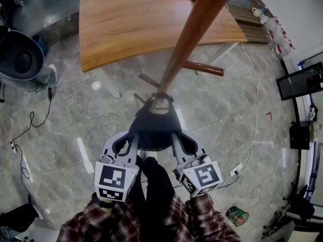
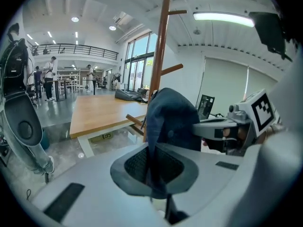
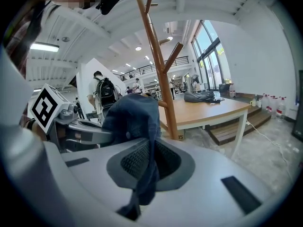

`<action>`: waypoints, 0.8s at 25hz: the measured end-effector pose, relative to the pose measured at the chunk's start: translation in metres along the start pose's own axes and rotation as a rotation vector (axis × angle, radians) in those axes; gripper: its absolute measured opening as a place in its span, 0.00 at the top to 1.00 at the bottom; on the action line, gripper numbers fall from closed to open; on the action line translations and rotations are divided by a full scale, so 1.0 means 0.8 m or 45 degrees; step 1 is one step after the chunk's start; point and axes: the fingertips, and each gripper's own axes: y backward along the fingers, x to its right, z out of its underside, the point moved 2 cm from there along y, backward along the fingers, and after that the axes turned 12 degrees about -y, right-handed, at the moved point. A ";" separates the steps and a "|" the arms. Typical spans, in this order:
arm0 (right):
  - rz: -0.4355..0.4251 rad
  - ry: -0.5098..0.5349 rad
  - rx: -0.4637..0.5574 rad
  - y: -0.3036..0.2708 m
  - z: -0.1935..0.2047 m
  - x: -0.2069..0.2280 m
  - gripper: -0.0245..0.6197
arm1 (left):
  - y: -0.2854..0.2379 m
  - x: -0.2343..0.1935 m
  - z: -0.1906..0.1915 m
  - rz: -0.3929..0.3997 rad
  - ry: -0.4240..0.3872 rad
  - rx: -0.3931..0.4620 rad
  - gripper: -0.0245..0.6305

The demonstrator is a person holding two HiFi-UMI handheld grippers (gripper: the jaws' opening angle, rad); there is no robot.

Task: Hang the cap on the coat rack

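Note:
A dark blue cap point(image 1: 153, 125) hangs between my two grippers, close to the brown wooden coat rack pole point(image 1: 194, 32). The cap's rear loop point(image 1: 160, 103) sits at the tip of a peg near the pole. My left gripper point(image 1: 133, 136) is shut on the cap's left edge, and its fabric point(image 2: 169, 119) is pinched in the jaws point(image 2: 154, 168). My right gripper point(image 1: 174, 134) is shut on the opposite edge, with cloth point(image 3: 135, 117) pinched in its jaws point(image 3: 150, 167). The rack's pole and pegs point(image 3: 160, 56) rise just behind the cap.
A wooden table point(image 1: 136, 19) stands behind the rack. The rack's crossed feet point(image 1: 202, 67) spread on the marble floor. A grey machine point(image 1: 20, 59) is at the left, a cable and power strip point(image 1: 235, 169) at the right. People point(image 2: 49, 77) stand far off.

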 end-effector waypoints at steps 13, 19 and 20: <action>0.061 -0.014 -0.018 -0.051 0.010 0.047 0.93 | -0.075 -0.023 0.022 0.005 0.074 -0.034 0.94; 0.081 -0.017 -0.042 -0.073 0.009 0.069 0.93 | -0.105 -0.034 0.020 0.021 0.057 -0.060 0.94; 0.082 -0.020 -0.042 -0.075 0.010 0.071 0.93 | -0.108 -0.034 0.021 0.023 0.057 -0.063 0.94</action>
